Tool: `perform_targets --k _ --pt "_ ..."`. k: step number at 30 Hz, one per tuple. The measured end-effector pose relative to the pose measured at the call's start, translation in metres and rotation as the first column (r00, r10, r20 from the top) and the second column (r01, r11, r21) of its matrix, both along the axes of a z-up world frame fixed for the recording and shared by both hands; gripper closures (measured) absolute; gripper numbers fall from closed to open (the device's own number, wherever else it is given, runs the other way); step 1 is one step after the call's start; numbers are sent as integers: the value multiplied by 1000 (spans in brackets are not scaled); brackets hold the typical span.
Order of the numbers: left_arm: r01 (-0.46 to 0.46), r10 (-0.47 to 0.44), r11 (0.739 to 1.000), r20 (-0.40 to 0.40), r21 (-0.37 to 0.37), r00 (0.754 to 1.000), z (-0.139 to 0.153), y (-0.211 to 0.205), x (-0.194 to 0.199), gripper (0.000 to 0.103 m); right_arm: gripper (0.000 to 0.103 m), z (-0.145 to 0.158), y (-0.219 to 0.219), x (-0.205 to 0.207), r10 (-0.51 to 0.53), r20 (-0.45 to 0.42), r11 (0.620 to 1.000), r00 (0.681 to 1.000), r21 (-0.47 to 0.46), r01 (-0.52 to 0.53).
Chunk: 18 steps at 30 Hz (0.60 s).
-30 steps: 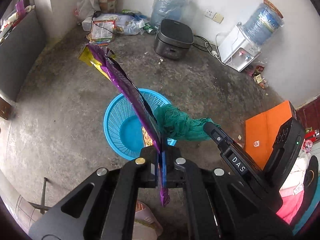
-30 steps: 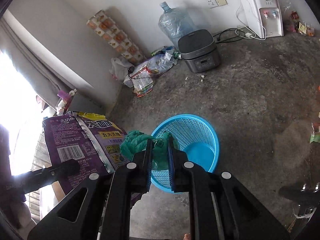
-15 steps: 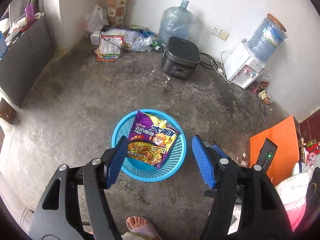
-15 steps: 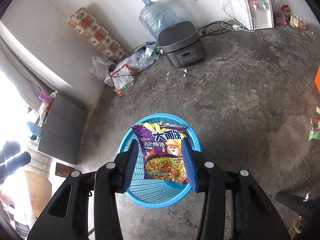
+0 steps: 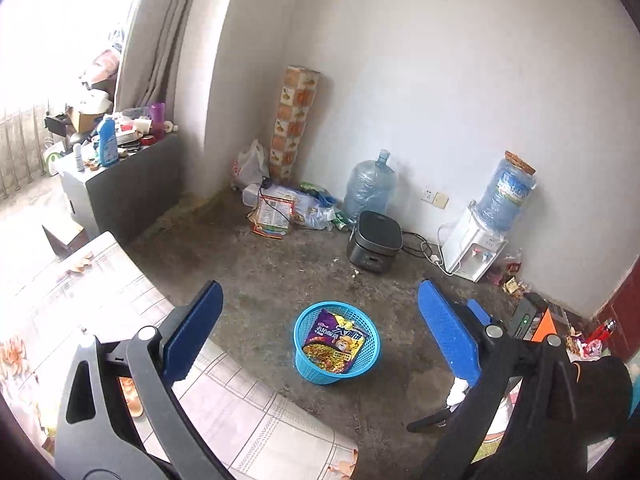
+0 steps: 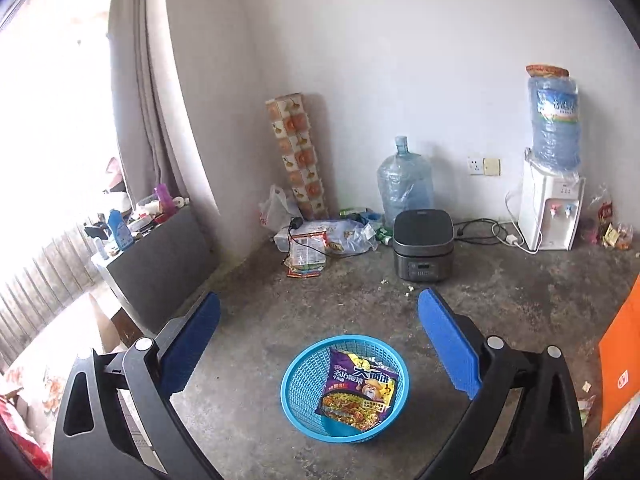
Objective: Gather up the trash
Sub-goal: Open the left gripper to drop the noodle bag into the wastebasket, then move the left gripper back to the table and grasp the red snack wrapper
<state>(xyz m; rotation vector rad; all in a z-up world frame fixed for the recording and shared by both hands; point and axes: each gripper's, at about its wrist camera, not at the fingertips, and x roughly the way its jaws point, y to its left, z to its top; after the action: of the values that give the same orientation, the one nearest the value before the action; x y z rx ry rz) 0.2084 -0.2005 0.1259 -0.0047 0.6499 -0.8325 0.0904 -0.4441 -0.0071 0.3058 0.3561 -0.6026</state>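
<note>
A: Trash is represented by one purple noodle wrapper, which is seen lying tilted inside the blue basket, with its upper edge leaned against the far rim.

B: How are the jaws set?

A: The left gripper is spread wide, and its jaws have just been opening; nothing is pressed by the blue pads. The same is recorded for the right gripper: jaws just opened to a wide gap, no item clamped. In both wrist views the basket is framed between the fingers but lies well beyond them, on the floor.

B: What room is available around the basket?

A: Bare concrete floor is found on every side of the basket. The rice cooker is placed well apart, near the back wall, with the water dispenser in the right corner and a heap of bags to its left. A dark cabinet bounds the left side. In the left wrist view, the edge of a patterned cloth surface is seen near the basket, under the left finger.
</note>
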Motion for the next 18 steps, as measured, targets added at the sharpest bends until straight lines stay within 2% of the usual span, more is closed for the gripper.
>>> perform_targets --k 3,6,8,11,14,18 --pt "-130 130 991 1 -10 991 -2 65 -21 9 7 16 40 -1 86 6 996 996 -36 -86" --pt "-246 246 968 -16 -49 969 -13 131 -47 9 7 27 81 1 223 6 975 975 -22 -223" --pt "-310 309 949 -14 -61 951 -21 169 -67 9 7 30 106 3 341 7 940 940 31 -341" --pt "-383 384 922 8 -62 923 -35 216 -96 9 7 22 140 7 492 -7 861 871 153 -485" --pt "-436 436 899 -6 -44 900 -56 250 -121 9 7 10 172 10 592 -30 785 805 246 -568" --pt "-480 480 877 -13 -4 877 -87 285 -155 9 7 1 211 10 680 -50 710 731 290 -641"
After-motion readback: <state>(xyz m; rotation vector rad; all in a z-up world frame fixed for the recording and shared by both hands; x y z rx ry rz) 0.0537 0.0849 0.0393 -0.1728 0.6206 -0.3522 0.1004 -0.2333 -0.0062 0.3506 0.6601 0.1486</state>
